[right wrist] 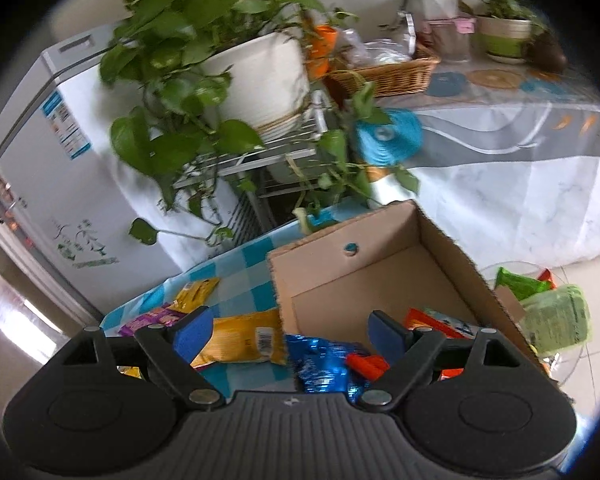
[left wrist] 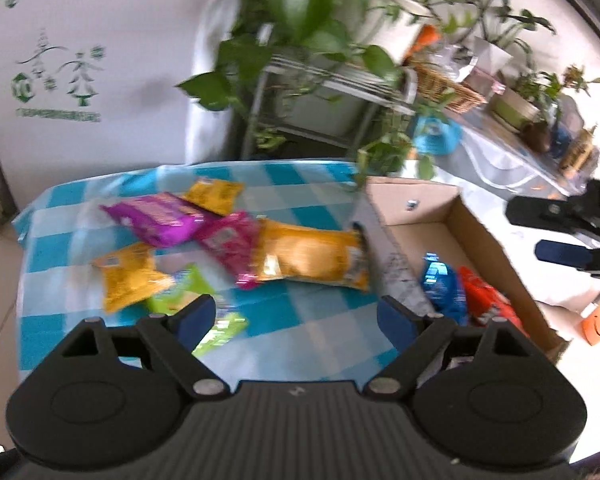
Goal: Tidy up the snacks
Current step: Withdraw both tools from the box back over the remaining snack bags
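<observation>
Several snack packs lie on a blue-checked tablecloth (left wrist: 300,332): a purple pack (left wrist: 156,220), a magenta pack (left wrist: 228,240), a long orange pack (left wrist: 312,256), yellow packs (left wrist: 128,276) and green packs (left wrist: 184,292). An open cardboard box (left wrist: 472,224) at the right holds a blue pack (left wrist: 440,280) and a red pack (left wrist: 484,300). My left gripper (left wrist: 296,316) is open and empty above the cloth. My right gripper (right wrist: 290,330) is open and empty above the box's (right wrist: 440,240) near left corner, over the blue pack (right wrist: 324,364). It also shows in the left wrist view (left wrist: 548,232).
A leafy potted plant (right wrist: 256,76) on a white wire stand (right wrist: 276,152) hangs over the table's far edge. A white fridge (left wrist: 80,80) stands at the back left. A long covered table (right wrist: 500,160) with a wicker basket (right wrist: 388,72) is behind the box.
</observation>
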Demonstrator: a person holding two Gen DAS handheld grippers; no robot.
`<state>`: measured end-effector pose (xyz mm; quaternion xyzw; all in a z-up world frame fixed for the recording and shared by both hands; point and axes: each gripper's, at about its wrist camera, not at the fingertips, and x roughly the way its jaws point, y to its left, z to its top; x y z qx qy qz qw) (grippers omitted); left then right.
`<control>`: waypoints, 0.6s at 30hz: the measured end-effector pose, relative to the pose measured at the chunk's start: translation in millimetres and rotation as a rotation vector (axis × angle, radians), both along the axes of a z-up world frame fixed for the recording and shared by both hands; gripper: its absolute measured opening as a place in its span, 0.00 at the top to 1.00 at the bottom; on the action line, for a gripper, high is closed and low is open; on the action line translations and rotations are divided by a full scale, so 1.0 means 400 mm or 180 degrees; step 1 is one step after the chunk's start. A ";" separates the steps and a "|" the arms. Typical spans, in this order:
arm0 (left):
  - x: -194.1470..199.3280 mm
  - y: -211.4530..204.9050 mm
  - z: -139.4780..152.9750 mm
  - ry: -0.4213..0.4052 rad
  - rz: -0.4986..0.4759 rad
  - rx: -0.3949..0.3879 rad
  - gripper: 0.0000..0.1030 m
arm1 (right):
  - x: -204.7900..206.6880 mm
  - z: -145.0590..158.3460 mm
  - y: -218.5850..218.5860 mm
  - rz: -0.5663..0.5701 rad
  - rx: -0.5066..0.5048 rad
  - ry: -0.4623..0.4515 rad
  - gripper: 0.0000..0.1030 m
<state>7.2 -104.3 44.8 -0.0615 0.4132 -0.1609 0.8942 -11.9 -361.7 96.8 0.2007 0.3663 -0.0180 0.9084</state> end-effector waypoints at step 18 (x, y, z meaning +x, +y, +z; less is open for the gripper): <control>0.124 0.222 -0.028 0.0176 0.0506 0.0197 0.13 | 0.051 -0.015 0.180 0.0827 -0.0399 -0.0079 0.12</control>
